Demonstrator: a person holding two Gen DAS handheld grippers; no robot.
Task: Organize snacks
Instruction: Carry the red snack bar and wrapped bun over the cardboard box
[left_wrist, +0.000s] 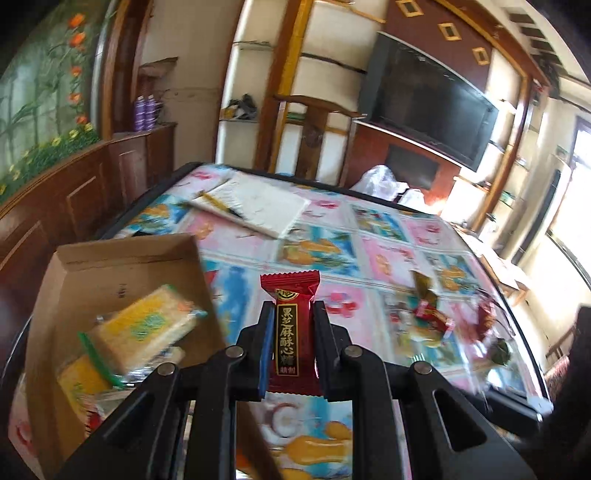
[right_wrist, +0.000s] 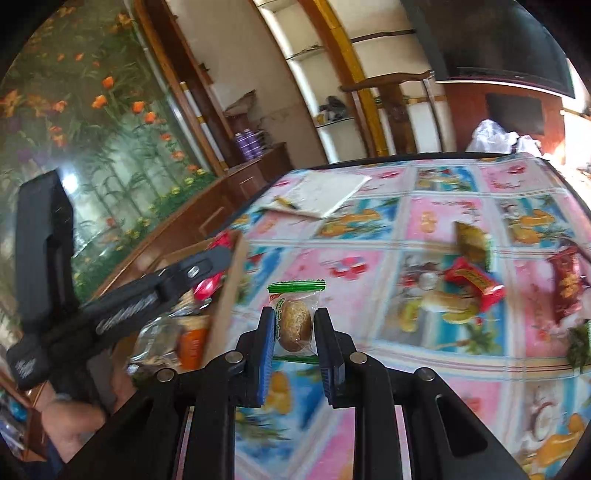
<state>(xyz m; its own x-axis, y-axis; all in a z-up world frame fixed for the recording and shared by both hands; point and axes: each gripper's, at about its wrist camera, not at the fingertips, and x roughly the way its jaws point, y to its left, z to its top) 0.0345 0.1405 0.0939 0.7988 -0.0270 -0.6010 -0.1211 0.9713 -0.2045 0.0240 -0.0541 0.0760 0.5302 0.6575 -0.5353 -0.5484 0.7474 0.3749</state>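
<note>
With the left gripper (left_wrist: 290, 332) clamped on the red candy (left_wrist: 291, 325) and the right gripper (right_wrist: 295, 332) clamped on the clear-wrapped cookie (right_wrist: 294, 325), each should be released only once over the cardboard box (left_wrist: 122, 266) at lower left.

Dark red wrapper (left_wrist: 293, 334) with gold lettering, green-edged clear packet (right_wrist: 295, 317) around brown biscuit, pink-and-blue patchwork tablecloth (left_wrist: 388, 258) beyond at twelve o'clock, plain brown cardboard box (left_wrist: 110, 266) at nine o'clock
</note>
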